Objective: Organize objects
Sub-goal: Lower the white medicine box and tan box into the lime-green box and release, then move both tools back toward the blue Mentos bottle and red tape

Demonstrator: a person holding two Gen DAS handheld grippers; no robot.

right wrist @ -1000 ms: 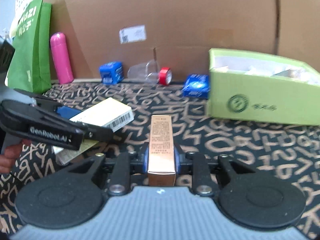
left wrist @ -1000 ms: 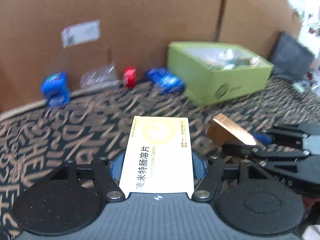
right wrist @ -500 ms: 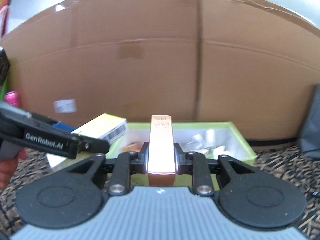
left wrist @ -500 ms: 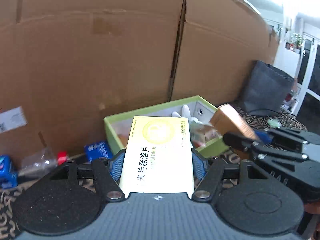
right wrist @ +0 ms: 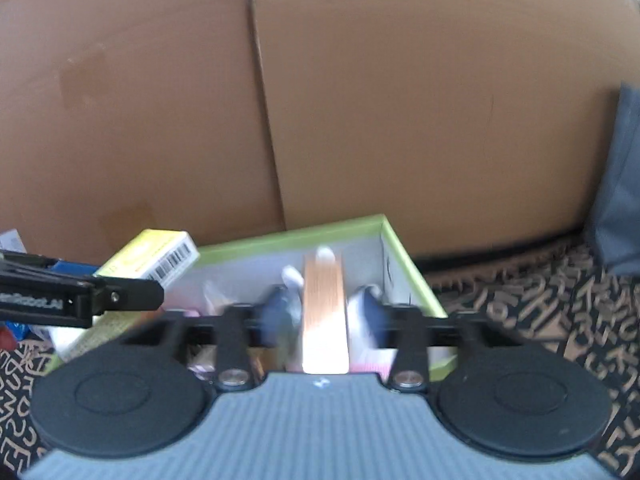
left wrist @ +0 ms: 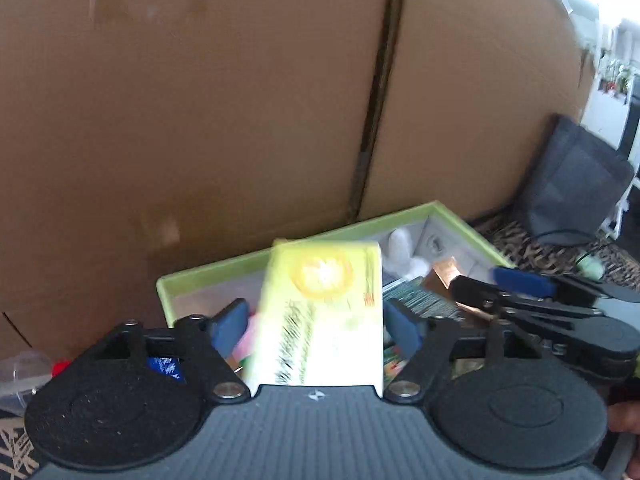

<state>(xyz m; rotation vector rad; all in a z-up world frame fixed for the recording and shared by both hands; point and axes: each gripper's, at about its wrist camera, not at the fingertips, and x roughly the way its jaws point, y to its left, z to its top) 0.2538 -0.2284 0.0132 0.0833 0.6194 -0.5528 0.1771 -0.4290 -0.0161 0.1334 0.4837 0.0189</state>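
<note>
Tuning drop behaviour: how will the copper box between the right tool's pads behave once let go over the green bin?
Copper box looks stiff: straight edges, flat faces. Long and narrow, so it probably tips flat rather than standing. The green bin already holds clutter, so it may land tilted. Right tool jaws are opening, pads clear of it.

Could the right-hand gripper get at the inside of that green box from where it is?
Probably yes. The right gripper is over the open-topped green box, jaws opening around the copper carton; nothing covers the box.
</note>
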